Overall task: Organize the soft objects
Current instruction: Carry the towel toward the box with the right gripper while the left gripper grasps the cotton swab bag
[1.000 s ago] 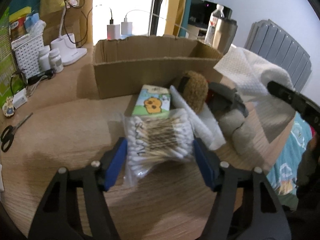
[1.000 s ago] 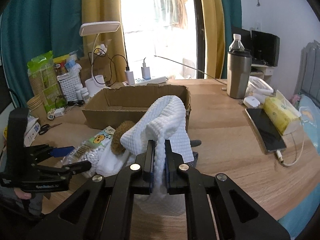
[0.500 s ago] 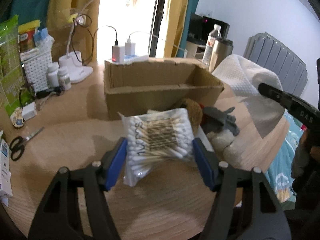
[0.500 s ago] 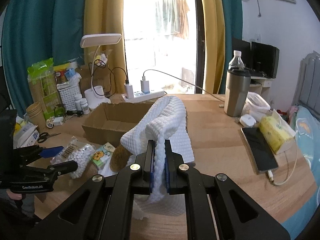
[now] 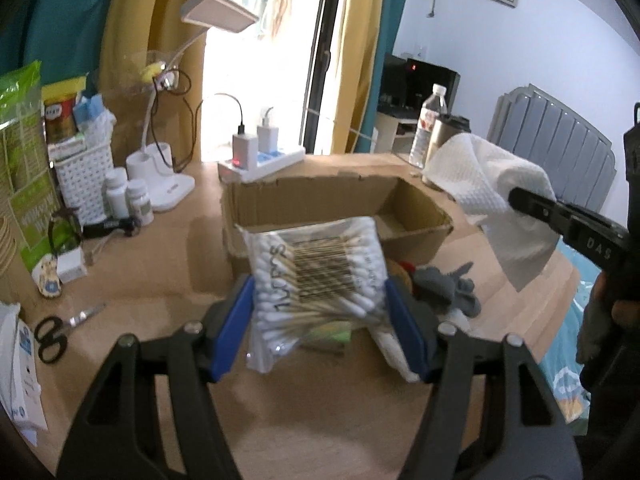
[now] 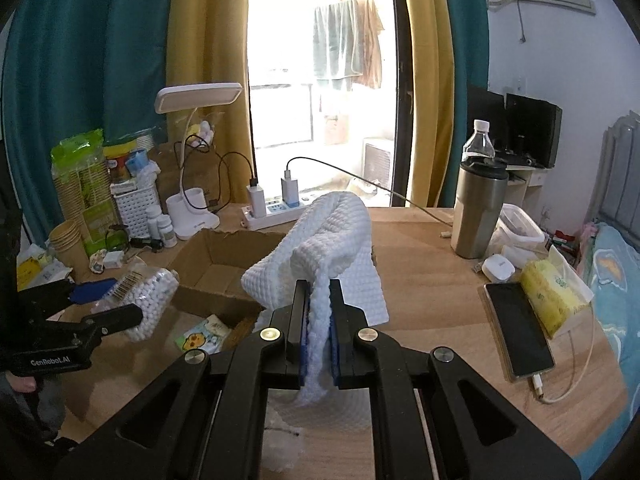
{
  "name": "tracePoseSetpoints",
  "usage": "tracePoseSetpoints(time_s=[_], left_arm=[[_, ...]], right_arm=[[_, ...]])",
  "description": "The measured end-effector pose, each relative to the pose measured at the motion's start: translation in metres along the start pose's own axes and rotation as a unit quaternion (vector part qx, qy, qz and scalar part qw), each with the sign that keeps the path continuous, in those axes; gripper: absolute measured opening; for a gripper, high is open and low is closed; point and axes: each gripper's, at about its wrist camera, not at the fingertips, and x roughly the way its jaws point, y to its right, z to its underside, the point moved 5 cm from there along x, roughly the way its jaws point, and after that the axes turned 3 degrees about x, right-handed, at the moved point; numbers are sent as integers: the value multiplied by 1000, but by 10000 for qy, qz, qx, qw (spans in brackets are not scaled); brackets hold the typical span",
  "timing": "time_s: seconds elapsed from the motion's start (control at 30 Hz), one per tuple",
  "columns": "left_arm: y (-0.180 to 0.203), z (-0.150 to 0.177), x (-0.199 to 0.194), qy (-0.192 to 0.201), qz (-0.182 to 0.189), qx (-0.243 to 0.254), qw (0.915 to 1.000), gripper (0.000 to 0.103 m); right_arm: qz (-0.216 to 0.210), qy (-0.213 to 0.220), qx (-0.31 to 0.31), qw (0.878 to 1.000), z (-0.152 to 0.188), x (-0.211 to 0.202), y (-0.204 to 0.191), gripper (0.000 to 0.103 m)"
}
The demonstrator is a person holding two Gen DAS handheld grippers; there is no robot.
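Observation:
My left gripper (image 5: 320, 312) is shut on a clear bag of cotton swabs (image 5: 316, 272) and holds it in the air in front of the open cardboard box (image 5: 332, 204). It also shows in the right wrist view (image 6: 144, 300). My right gripper (image 6: 318, 320) is shut on a white waffle towel (image 6: 332, 240), held up beside the box's right end; the towel also shows in the left wrist view (image 5: 488, 188). A grey plush toy (image 5: 448, 284), a brown plush (image 5: 400, 276) and a tissue pack (image 6: 204, 334) lie on the table before the box.
A desk lamp (image 6: 192, 220), power strip (image 6: 272, 210), white basket (image 5: 84, 180), pill bottles (image 5: 128, 200) and scissors (image 5: 60, 330) stand left. A steel tumbler (image 6: 480, 212), phone (image 6: 518, 330) and yellow tissue pack (image 6: 554, 296) are right. The table edge is near at right.
Both grippers have risen. The swab bag has left the table and now hangs in front of the box. The towel is held higher beside the box.

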Motion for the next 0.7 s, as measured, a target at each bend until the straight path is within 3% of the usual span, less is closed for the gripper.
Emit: tracePoseSetpoints(time_s=[0.7], left_arm=[[-18,-42,41,38,-205,110,9997,67]], right_arm=[[-97,-58,101,9999,-33,54,17,9]])
